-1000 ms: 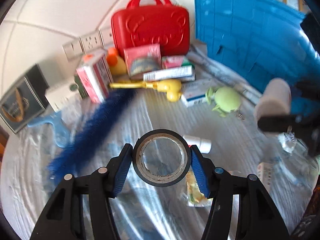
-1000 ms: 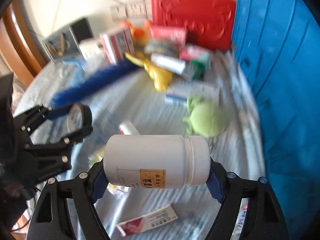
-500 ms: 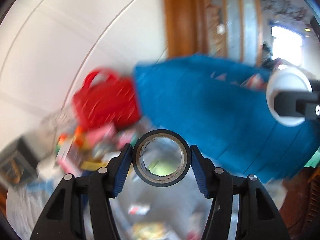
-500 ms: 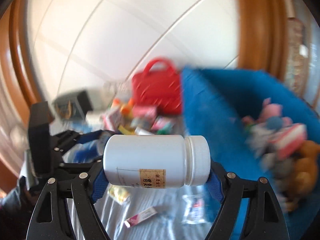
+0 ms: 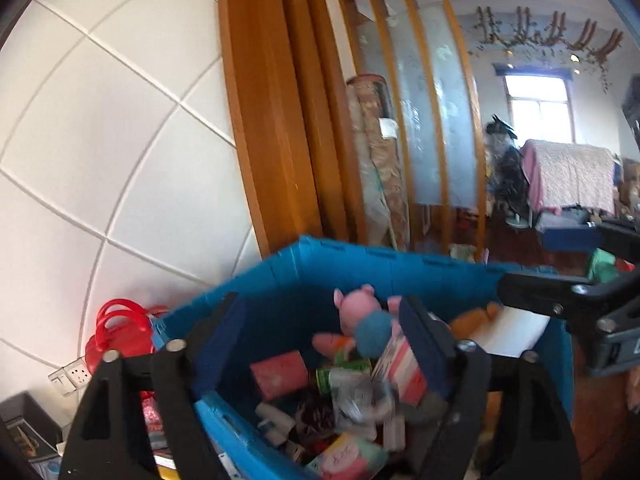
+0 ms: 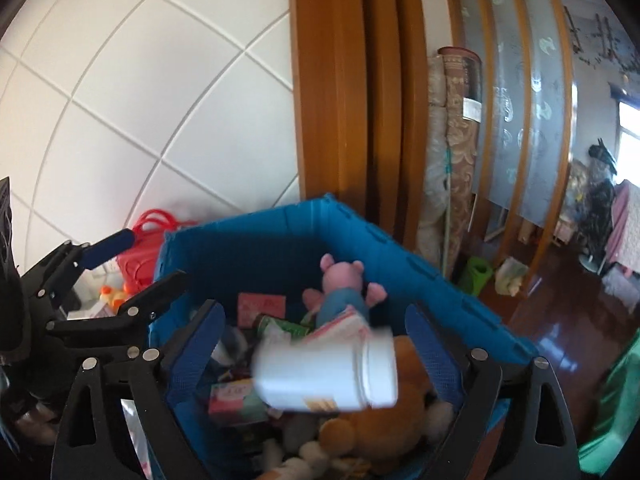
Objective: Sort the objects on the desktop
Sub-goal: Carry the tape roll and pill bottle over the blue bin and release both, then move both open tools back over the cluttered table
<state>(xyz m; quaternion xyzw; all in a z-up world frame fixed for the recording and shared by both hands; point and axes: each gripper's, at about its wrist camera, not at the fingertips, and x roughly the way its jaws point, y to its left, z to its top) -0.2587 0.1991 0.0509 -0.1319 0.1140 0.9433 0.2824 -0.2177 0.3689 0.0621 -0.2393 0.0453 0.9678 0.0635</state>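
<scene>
Falling free, a white pill bottle (image 6: 326,372) w/ a screw cap sits blurred between the spread fingers of the right gripper (image 6: 316,350), touching neither pad; jaws stand wide apart, holding nothing. It hangs directly over the blue crate (image 6: 440,280), so my read is it's just let go to drop in among the sorted stuff.

Left gripper (image 5: 322,344) also over the crate, jaws wide apart and empty; no tape roll visible between them, and I can't pick one out in the pile below.

Inside the crate: a pink pig plush (image 6: 342,284) in blue clothes near the far wall, a brown plush (image 6: 376,436) right under the bottle, a red-pink box (image 5: 280,374), green packets, other small boxes and wrappers, packed fairly full. Bottle likely lands on soft plush, might roll but should stay in.

Beyond the crate on the left: a red carry case (image 6: 146,252) against a white tiled wall (image 5: 100,160), wall sockets below. Behind: wooden door frame, rolled carpets, a slatted glass screen, dark wood floor. Nothing blocks the drop; the two grippers hang close together, not touching.
</scene>
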